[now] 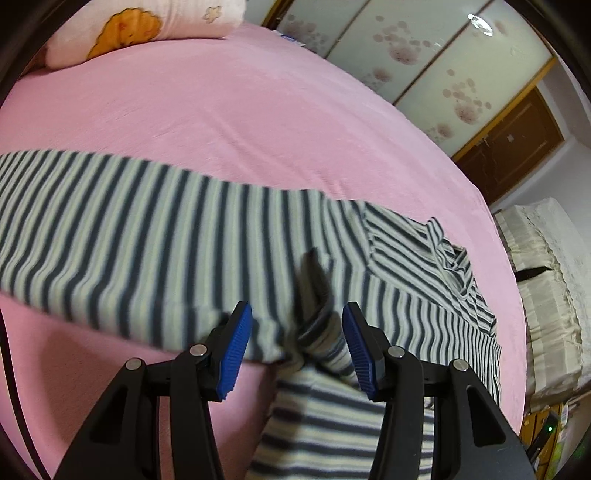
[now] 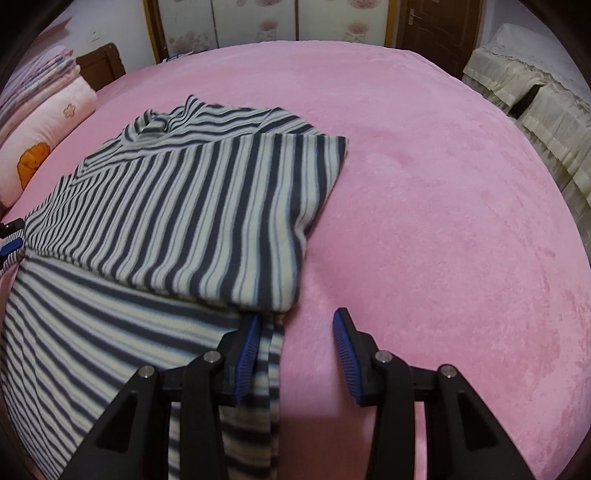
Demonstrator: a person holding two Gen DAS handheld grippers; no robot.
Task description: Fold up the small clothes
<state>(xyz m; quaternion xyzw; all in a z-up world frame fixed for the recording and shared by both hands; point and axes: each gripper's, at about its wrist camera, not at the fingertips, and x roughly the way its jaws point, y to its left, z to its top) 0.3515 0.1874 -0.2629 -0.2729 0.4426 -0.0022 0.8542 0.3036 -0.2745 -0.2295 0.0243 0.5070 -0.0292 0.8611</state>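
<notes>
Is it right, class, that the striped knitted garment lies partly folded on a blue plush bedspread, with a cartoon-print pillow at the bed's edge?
Not quite: the plush bedspread is pink, not blue, as the right wrist view shows. The striped knitted garment does lie partly folded on it, with the cartoon-print pillow at the edge.

A pink bedsheet (image 2: pixel 424 192) covers the bed, a cartoon-print pillow (image 1: pixel 147 29) at its head, floral wardrobe doors (image 1: pixel 424 66) behind

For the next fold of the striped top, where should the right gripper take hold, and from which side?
Probably the near right corner of the folded-over sleeve, where its edge lies free on the pink sheet. Come from the bare sheet on the right, one finger sliding under the edge. The right gripper hangs open just short of that corner.
</notes>
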